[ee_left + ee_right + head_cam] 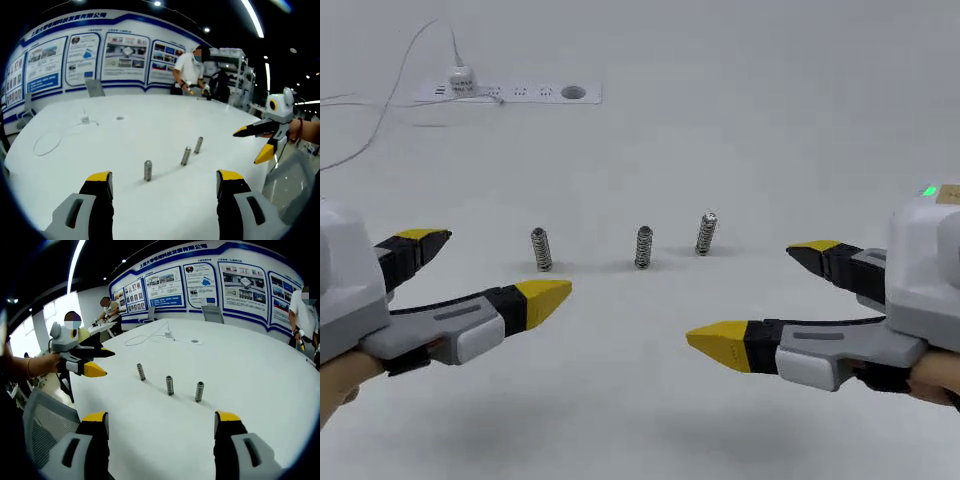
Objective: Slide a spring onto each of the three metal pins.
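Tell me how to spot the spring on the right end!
On the white table, a row of three springs stands in the head view. The right-end spring tips rightward and sits farther back than its two neighbours.

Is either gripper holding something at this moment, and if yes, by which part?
Nothing is held. The left gripper and the right gripper are both open, with nothing between the jaws. The three springs stand apart from them on the table.
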`<act>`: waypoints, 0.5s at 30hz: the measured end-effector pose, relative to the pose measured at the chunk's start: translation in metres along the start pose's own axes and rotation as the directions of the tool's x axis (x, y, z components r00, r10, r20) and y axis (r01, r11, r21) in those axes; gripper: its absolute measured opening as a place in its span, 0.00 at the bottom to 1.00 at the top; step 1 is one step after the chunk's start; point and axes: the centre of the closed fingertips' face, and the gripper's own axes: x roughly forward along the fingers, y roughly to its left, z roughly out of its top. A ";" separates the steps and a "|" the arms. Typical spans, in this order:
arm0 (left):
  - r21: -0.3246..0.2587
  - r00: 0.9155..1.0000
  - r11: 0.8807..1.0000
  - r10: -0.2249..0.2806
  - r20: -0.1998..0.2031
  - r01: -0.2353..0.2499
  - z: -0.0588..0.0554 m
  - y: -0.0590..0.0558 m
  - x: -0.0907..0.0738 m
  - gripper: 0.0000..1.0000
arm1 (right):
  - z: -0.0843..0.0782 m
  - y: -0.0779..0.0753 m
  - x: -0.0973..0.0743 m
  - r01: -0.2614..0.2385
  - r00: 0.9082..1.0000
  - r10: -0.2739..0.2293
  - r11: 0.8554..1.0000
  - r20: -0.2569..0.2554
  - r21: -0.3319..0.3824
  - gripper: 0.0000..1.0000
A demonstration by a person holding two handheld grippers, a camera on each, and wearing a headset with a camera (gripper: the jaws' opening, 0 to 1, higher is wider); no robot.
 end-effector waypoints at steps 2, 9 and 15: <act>0.010 1.000 1.000 -0.004 -0.009 0.004 -0.001 -0.002 -0.005 0.90 | -0.002 0.000 -0.002 -0.001 1.000 0.001 1.000 -0.006 -0.005 0.88; 0.024 0.999 0.999 -0.020 -0.039 0.021 -0.009 -0.010 -0.017 0.99 | -0.006 -0.002 -0.009 0.003 1.000 -0.004 1.000 -0.009 -0.001 0.89; 0.018 0.997 1.000 -0.019 -0.069 0.020 -0.014 -0.010 -0.026 1.00 | -0.007 -0.003 -0.015 0.007 1.000 -0.007 1.000 -0.002 0.004 0.89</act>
